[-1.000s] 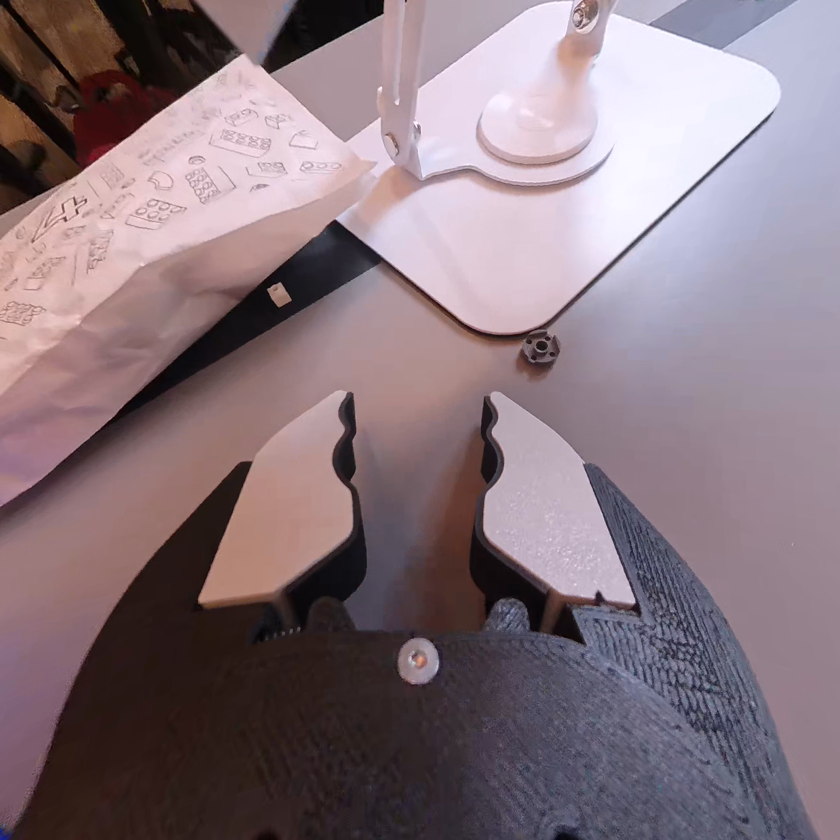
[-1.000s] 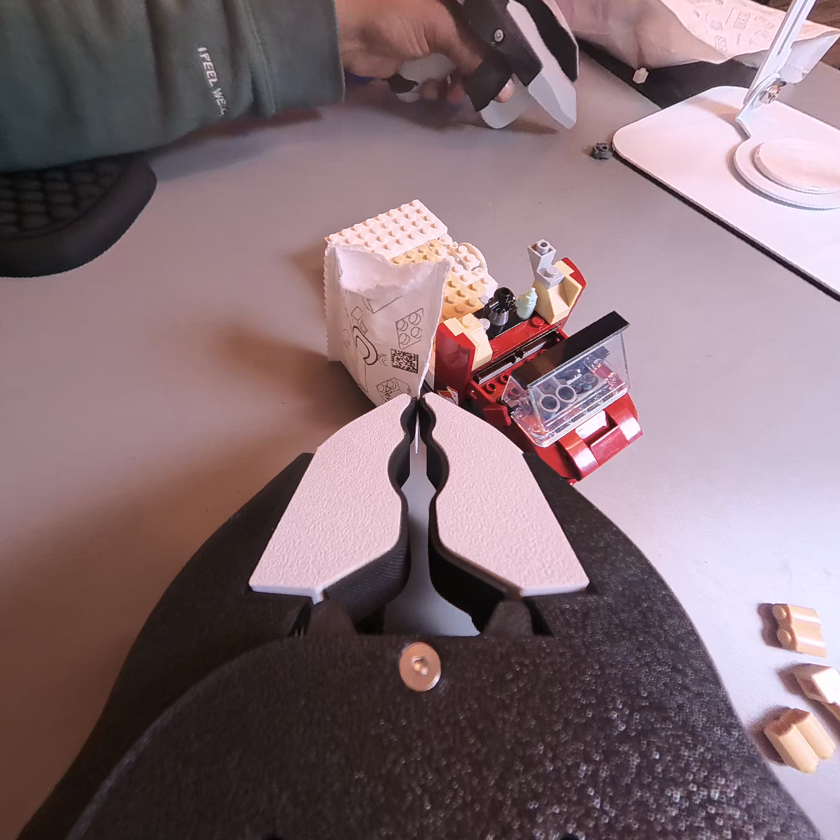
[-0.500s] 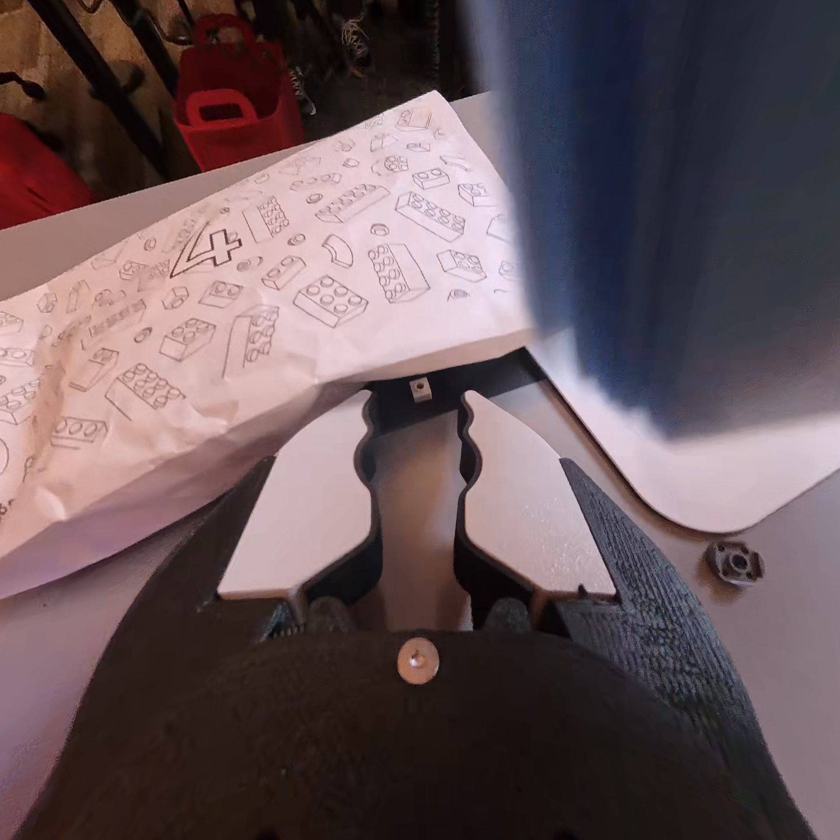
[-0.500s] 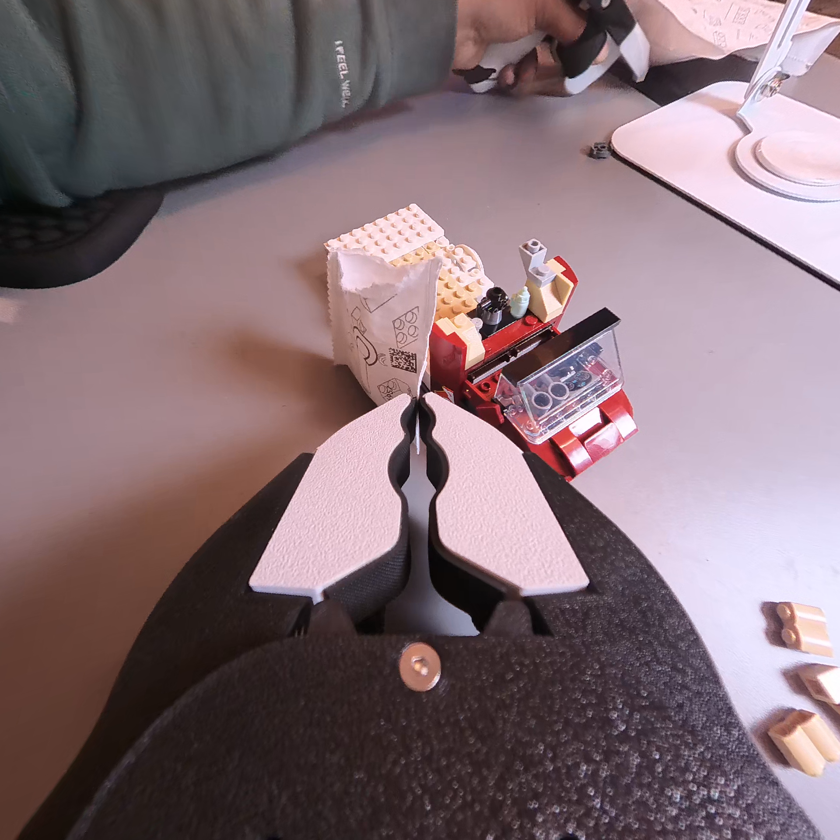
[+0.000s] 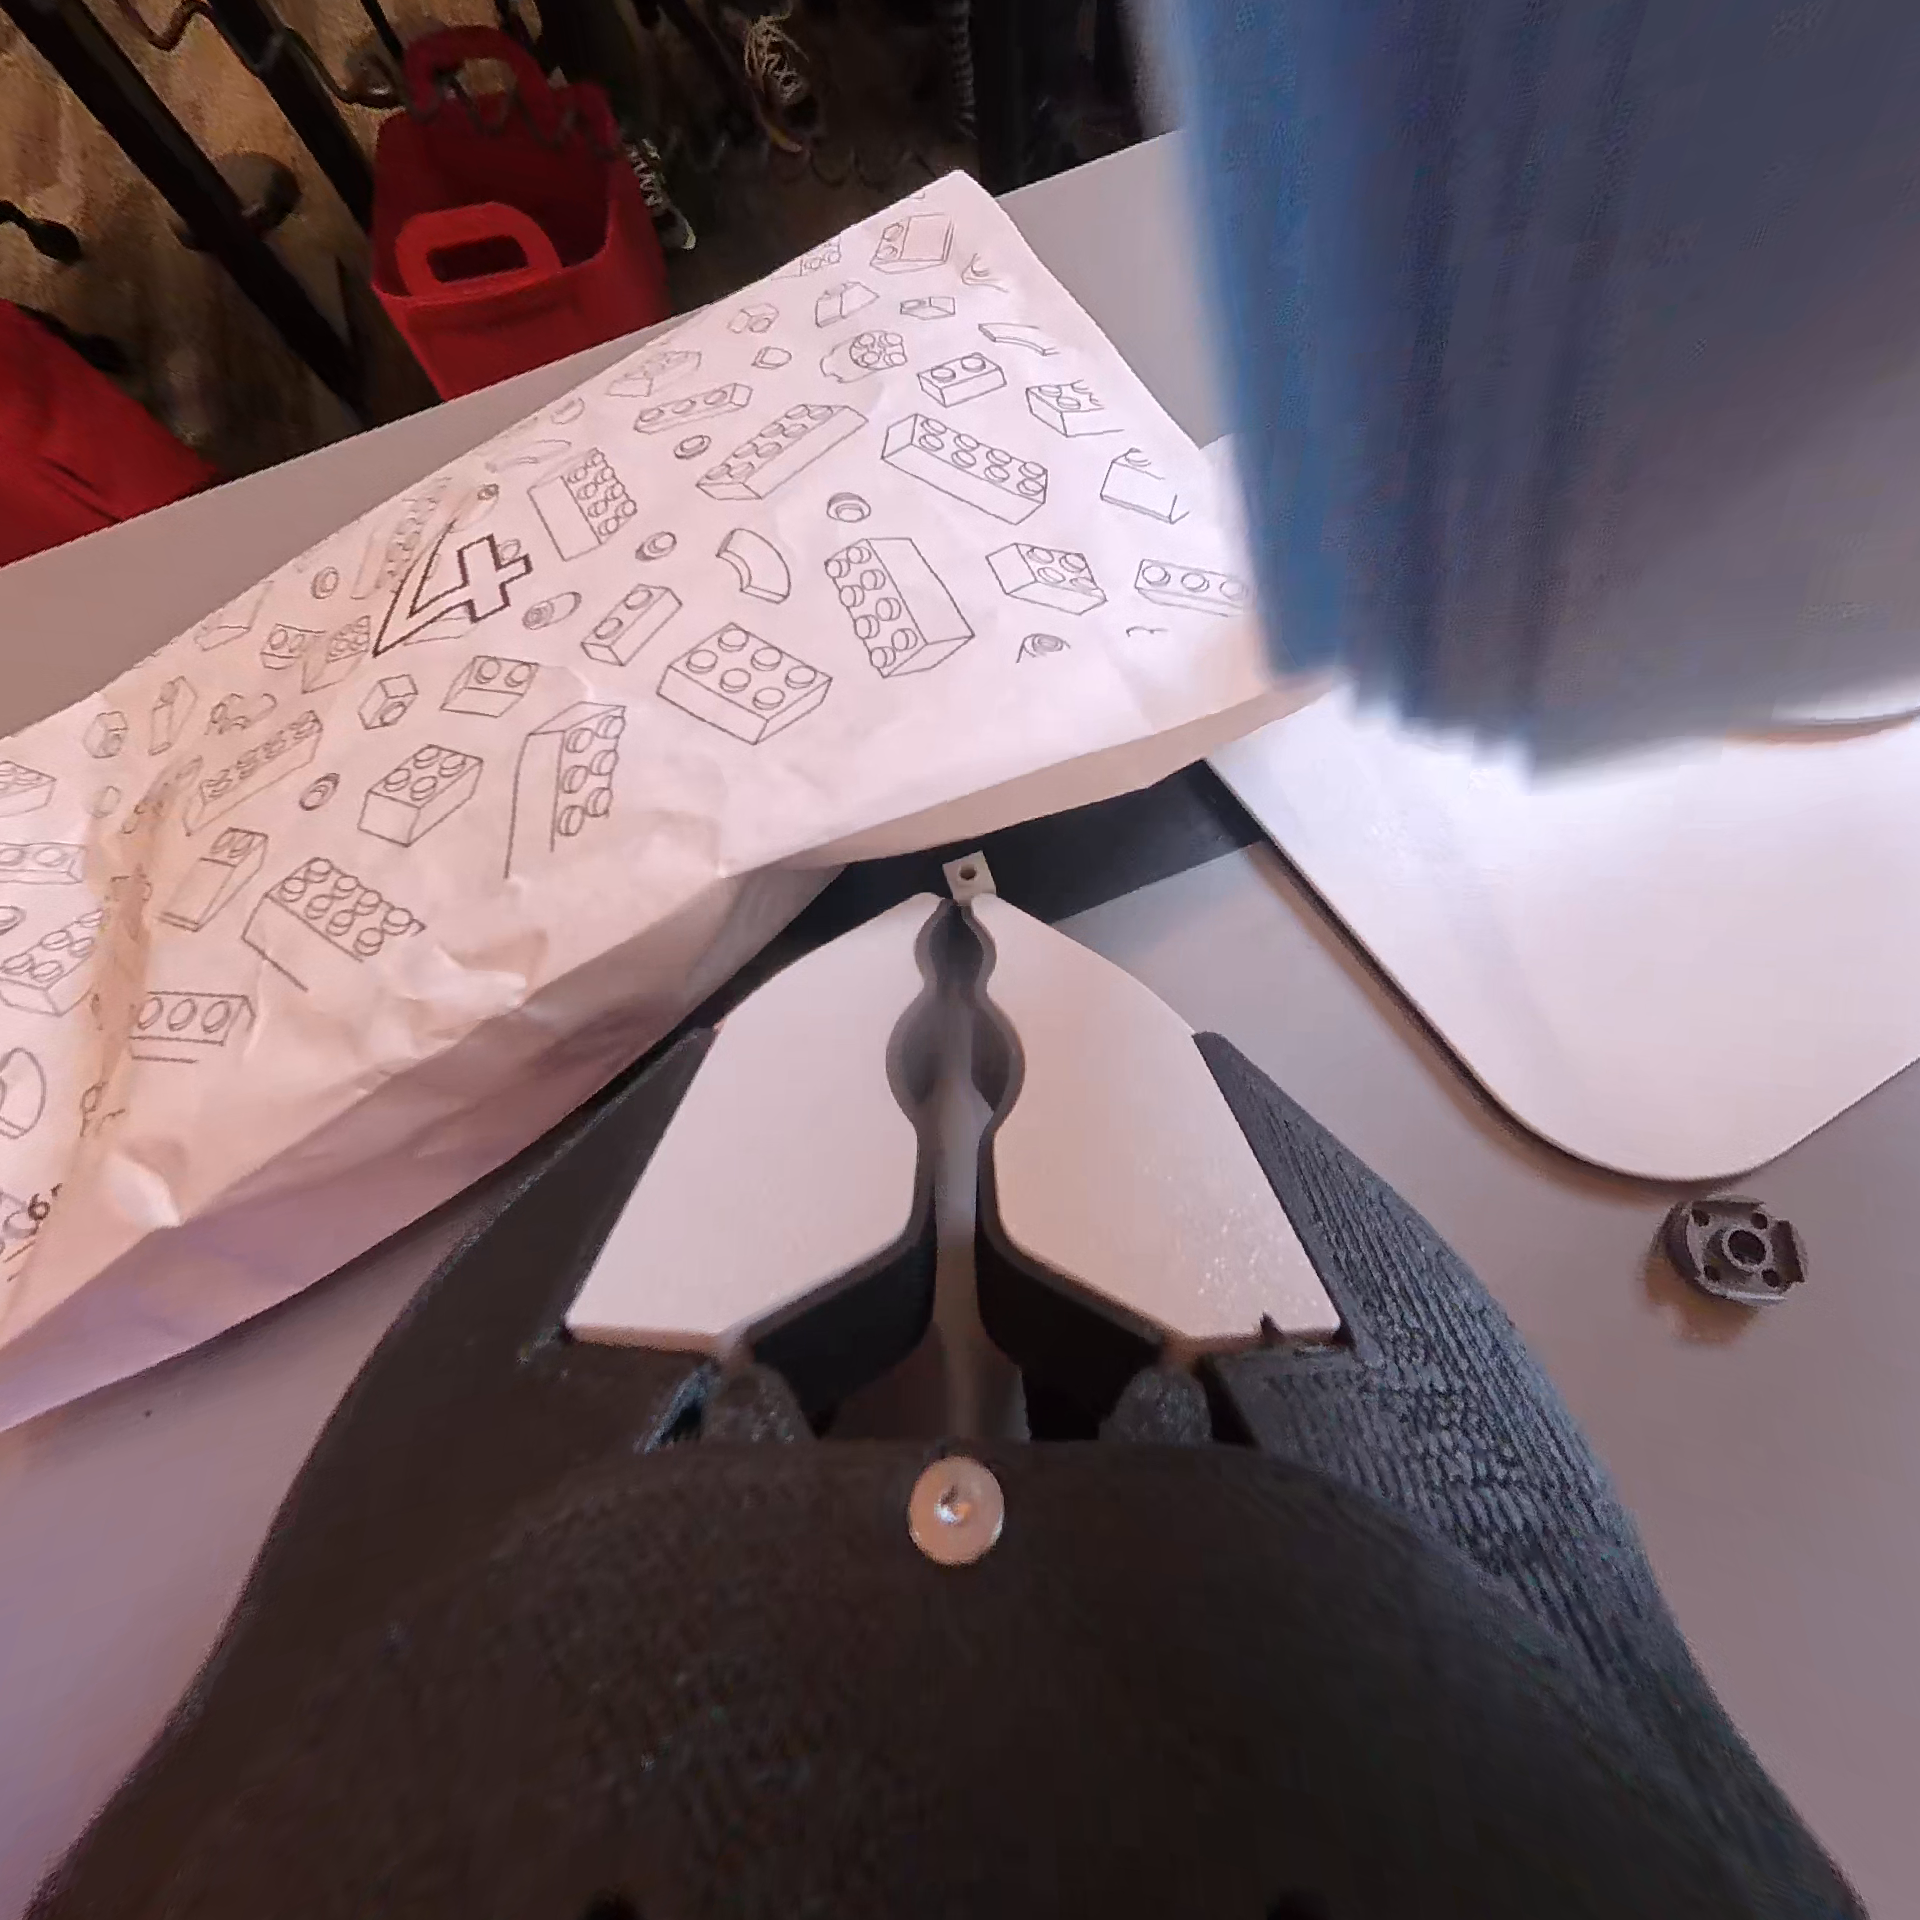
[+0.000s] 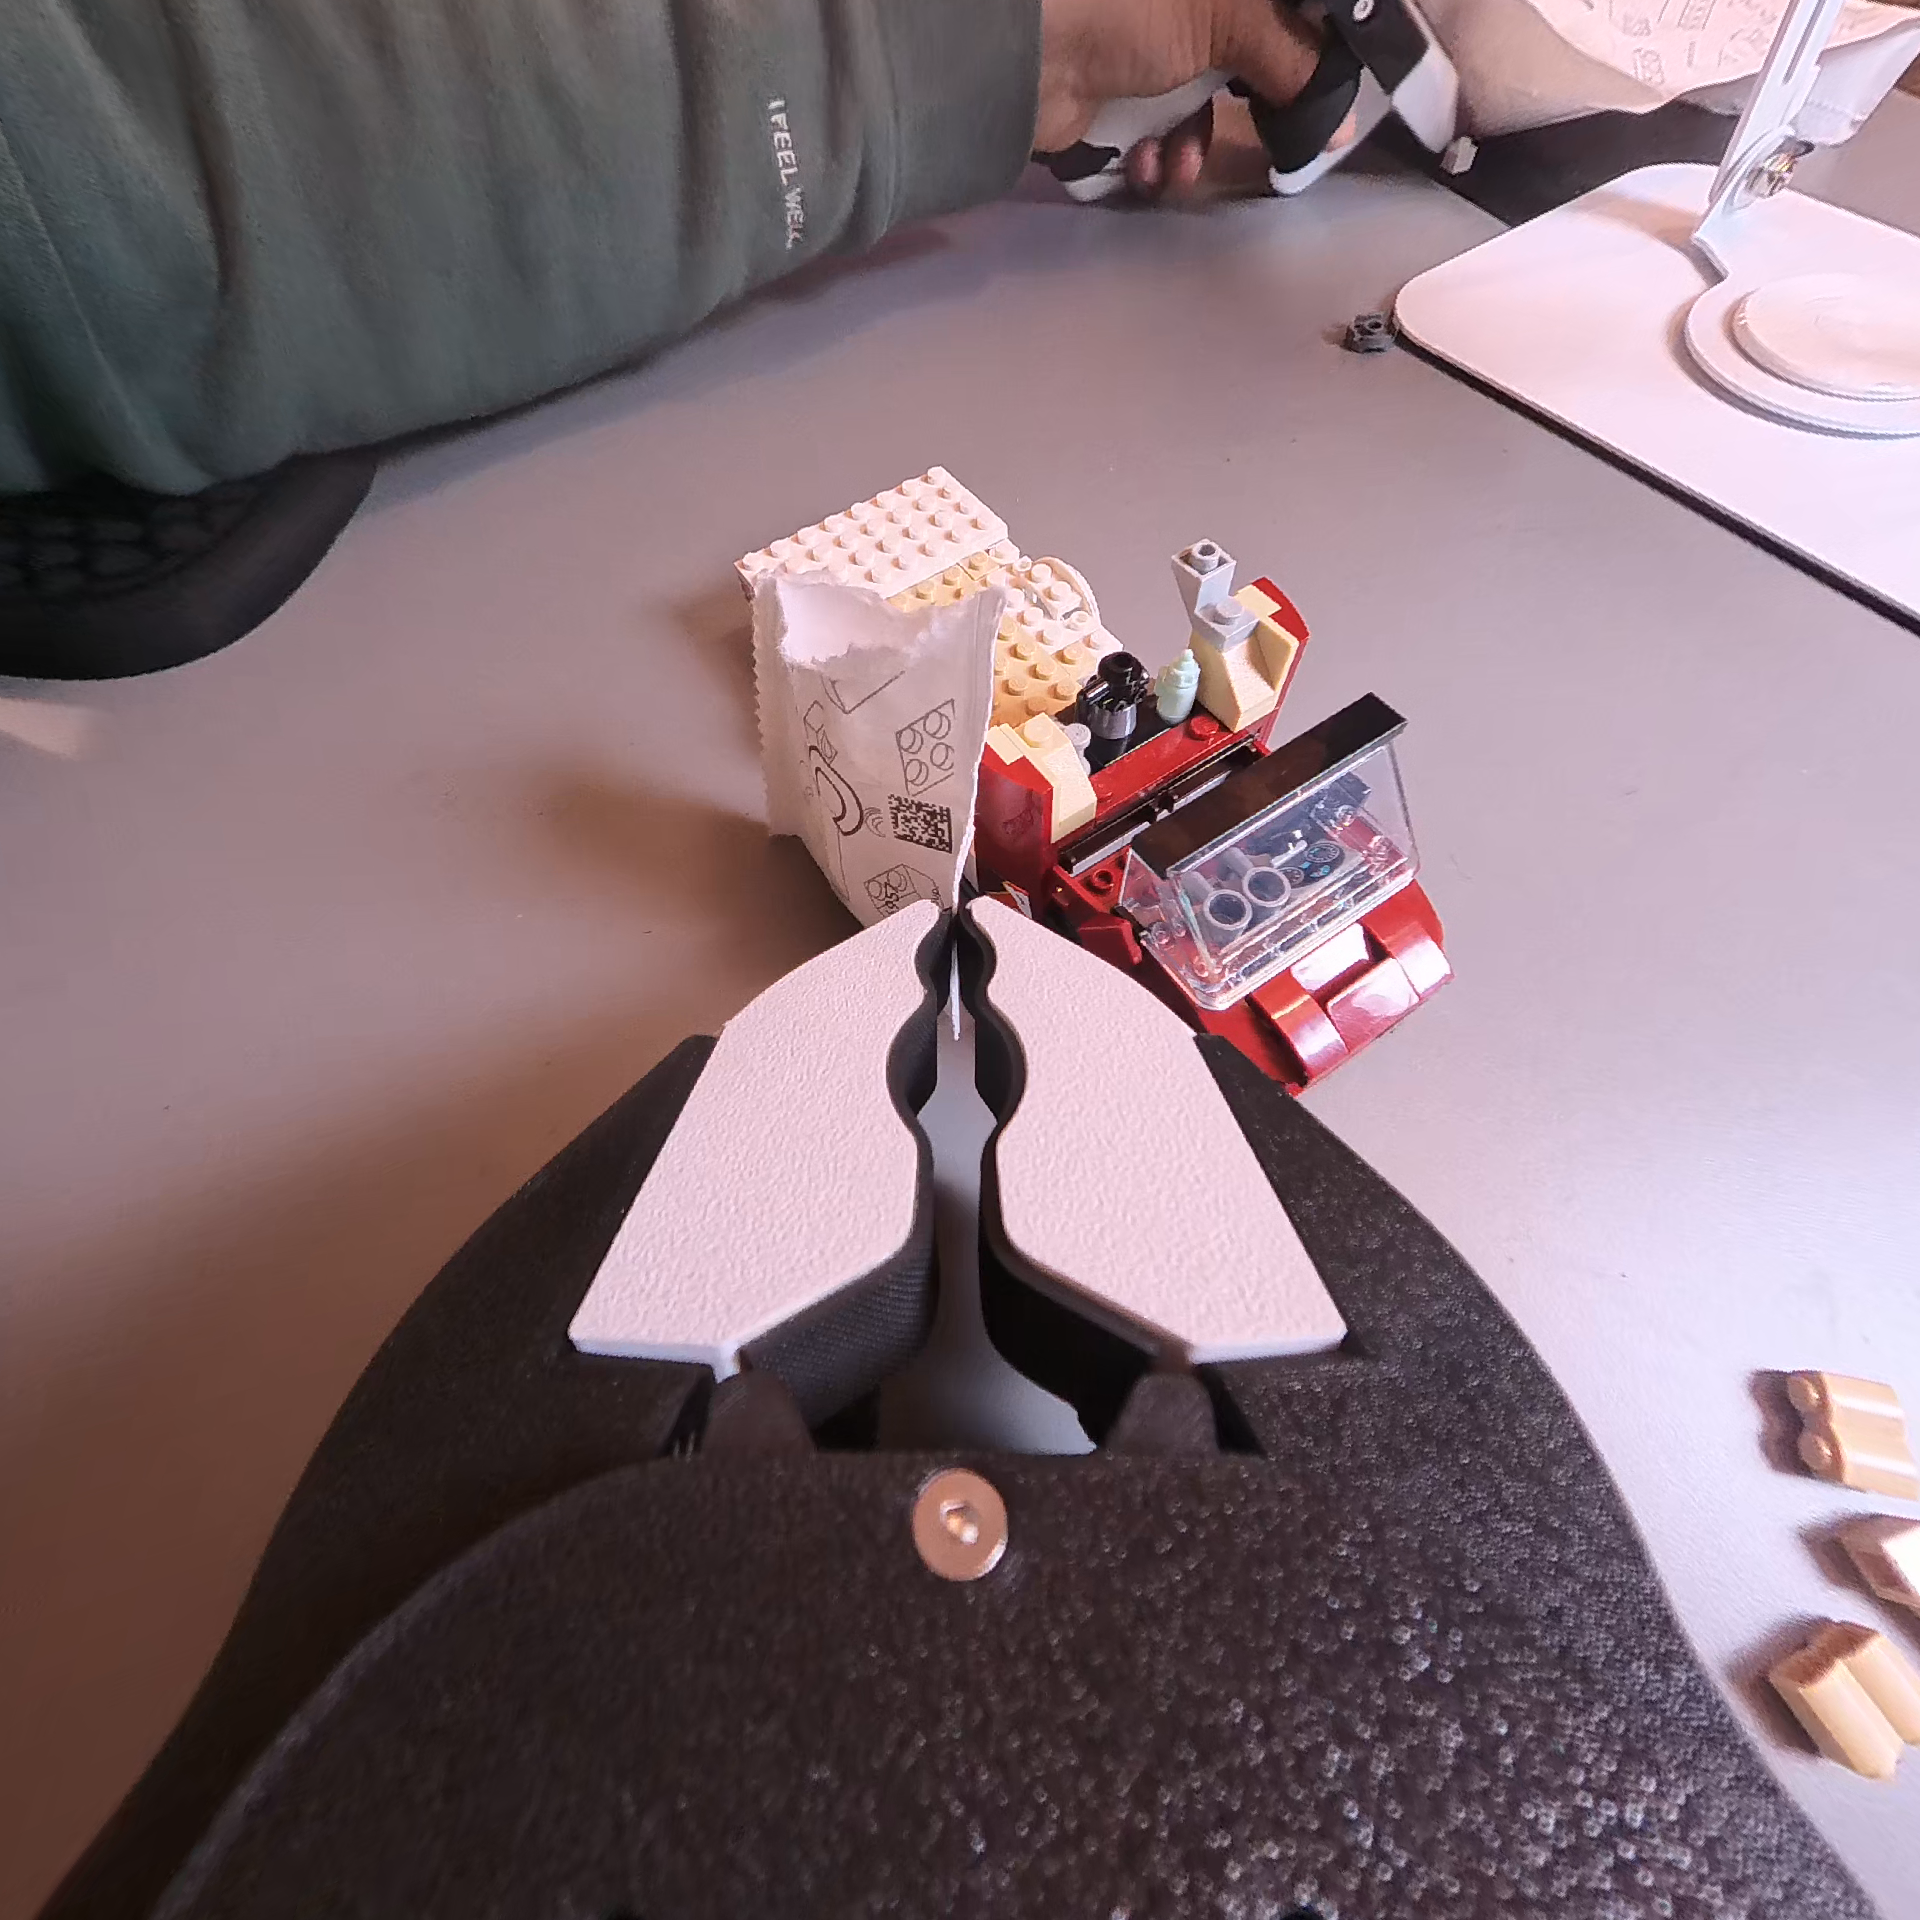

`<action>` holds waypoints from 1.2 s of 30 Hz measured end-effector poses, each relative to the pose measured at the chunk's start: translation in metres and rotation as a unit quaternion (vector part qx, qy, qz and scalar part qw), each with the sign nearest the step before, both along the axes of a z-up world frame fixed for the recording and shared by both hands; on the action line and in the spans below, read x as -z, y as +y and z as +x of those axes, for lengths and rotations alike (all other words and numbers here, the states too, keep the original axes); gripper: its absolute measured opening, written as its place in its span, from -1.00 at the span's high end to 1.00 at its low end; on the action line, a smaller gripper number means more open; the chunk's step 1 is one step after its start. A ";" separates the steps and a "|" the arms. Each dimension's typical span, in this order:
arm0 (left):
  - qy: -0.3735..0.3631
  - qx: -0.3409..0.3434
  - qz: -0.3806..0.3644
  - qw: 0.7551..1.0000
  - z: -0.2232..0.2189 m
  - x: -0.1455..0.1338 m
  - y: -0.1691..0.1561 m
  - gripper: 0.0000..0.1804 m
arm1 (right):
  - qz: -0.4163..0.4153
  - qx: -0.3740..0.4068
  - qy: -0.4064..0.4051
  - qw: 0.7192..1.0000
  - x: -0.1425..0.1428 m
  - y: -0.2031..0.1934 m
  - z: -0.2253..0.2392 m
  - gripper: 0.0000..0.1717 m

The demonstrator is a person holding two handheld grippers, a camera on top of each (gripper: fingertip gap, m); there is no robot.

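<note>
We see a grey desk [image 6: 520,935] with a white stand base [image 5: 1558,987] at two o'clock in the left wrist view and red bags beyond its far edge. The left gripper [image 5: 961,906] has its jaws together, tips meeting just at a tiny light grey square piece [image 5: 966,881] that sits on a black strip at twelve o'clock; whether the tips pinch it we cannot tell. One large printed paper bag [image 5: 571,675] lies at ten o'clock, one dark round piece [image 5: 1733,1250] at three o'clock. The right gripper [image 6: 956,930] has its jaws clamped on the thin edge of a small torn paper bag [image 6: 883,748], which stands against one red and tan brick vehicle [image 6: 1195,831] at one o'clock. Three tan bricks [image 6: 1839,1434] lie at four o'clock. At twelve o'clock, a hand [image 6: 1164,94] from a green sleeve [image 6: 468,208] grips the left gripper low over the desk.
</note>
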State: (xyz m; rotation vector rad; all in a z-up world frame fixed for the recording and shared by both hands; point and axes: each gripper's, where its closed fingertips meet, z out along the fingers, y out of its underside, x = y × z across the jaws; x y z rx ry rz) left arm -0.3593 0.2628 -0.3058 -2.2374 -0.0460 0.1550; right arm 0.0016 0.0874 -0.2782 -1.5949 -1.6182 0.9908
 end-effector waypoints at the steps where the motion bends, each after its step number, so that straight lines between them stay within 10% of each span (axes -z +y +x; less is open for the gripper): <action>1: 0.004 0.000 0.001 1.000 0.001 0.000 -0.003 1.00 | 0.000 0.000 0.000 1.000 0.000 0.000 0.000 0.99; 10: 0.219 0.112 -0.003 0.969 0.020 -0.007 -0.039 0.75 | 0.001 -0.004 -0.002 1.000 0.001 -0.001 0.000 0.99; 25: -0.062 -0.018 0.170 0.983 -0.029 -0.046 -0.034 0.65 | 0.009 -0.008 -0.006 1.000 0.002 -0.003 0.001 0.99; 36: -0.057 0.210 0.059 0.974 -0.016 -0.019 -0.024 0.75 | -0.003 -0.008 -0.011 1.000 0.003 -0.002 0.002 0.99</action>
